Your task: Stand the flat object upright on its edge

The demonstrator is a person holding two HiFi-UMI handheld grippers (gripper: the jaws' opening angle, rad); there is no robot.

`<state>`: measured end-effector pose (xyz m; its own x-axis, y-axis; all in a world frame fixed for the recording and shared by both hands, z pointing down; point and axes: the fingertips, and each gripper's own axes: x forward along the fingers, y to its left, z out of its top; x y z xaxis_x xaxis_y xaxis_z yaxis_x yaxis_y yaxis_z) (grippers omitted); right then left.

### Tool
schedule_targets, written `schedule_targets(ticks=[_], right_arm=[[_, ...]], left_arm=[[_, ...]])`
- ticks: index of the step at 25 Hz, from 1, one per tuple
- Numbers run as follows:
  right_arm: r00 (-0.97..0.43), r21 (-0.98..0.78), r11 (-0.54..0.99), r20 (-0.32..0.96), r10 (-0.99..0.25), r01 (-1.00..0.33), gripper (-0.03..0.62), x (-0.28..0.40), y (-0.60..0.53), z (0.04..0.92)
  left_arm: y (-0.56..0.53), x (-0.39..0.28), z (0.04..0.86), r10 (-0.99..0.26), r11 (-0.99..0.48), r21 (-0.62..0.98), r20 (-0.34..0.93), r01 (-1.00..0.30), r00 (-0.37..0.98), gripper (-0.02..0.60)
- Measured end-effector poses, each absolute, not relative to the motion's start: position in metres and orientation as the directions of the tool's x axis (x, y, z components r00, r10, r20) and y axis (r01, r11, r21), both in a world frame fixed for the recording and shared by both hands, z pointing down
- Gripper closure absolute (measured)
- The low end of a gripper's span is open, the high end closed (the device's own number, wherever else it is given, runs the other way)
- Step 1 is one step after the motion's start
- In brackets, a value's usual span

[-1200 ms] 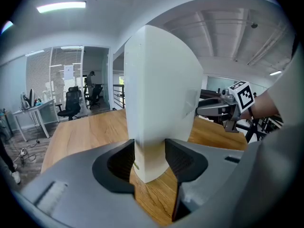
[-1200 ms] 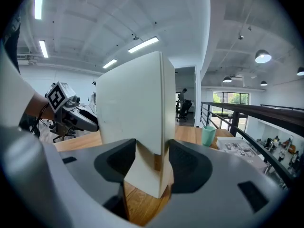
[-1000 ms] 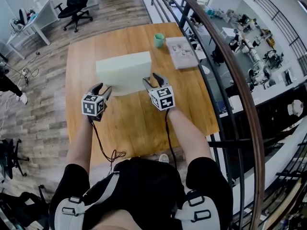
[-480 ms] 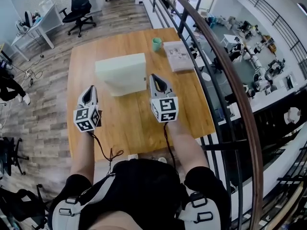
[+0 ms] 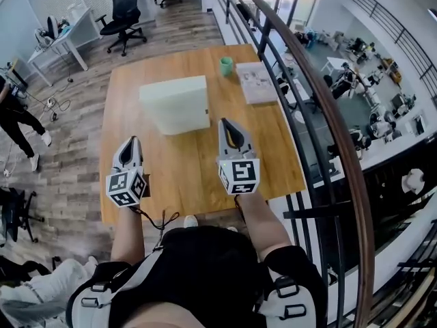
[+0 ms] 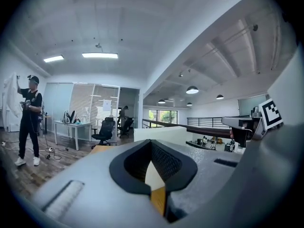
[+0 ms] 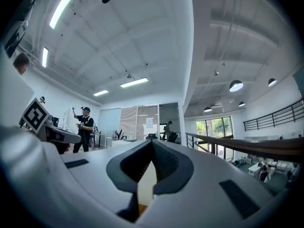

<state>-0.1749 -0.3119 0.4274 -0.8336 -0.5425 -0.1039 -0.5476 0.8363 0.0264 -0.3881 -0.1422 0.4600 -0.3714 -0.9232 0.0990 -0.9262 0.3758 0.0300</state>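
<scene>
A pale, flat box (image 5: 175, 104) stands upright on its long edge on the wooden table (image 5: 184, 173), towards the far side. Nothing touches it. My left gripper (image 5: 130, 143) hangs shut and empty over the table's near left, well short of the box. My right gripper (image 5: 226, 124) is also shut and empty, just off the box's near right corner. In the left gripper view the pinched fingertips (image 6: 153, 144) point level at the box's top edge (image 6: 166, 133). In the right gripper view the fingers (image 7: 164, 163) meet, with a sliver of the pale box (image 7: 148, 184) in the gap below them.
A green cup (image 5: 226, 65) and a printed booklet (image 5: 257, 82) lie at the table's far right. A dark railing (image 5: 321, 115) runs along the right side over a drop. An office chair (image 5: 126, 9) and a standing person (image 5: 17, 115) are off to the left.
Both grippers were open at the box's lower corners. They have since shut on nothing, drawn back towards the person and risen. The box stays standing.
</scene>
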Motion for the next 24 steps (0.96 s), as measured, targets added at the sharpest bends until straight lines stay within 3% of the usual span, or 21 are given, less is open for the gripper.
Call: schedule_targets(ticks=[5, 24], right_arm=[[-0.846, 0.032, 0.848, -0.1, -0.524, -0.529, 0.591, -0.17, -0.301, 0.431], [-0.864, 0.046, 0.866, -0.113, -0.491, -0.498, 0.589, -0.181, -0.292, 0.421]], left_arm=[[-0.137, -0.371, 0.457, -0.921, 0.377, -0.024, 0.096, -0.926, -0.377, 0.577], [-0.136, -0.368, 0.446, -0.926, 0.374, 0.022, 0.066, -0.927, -0.372, 0.577]])
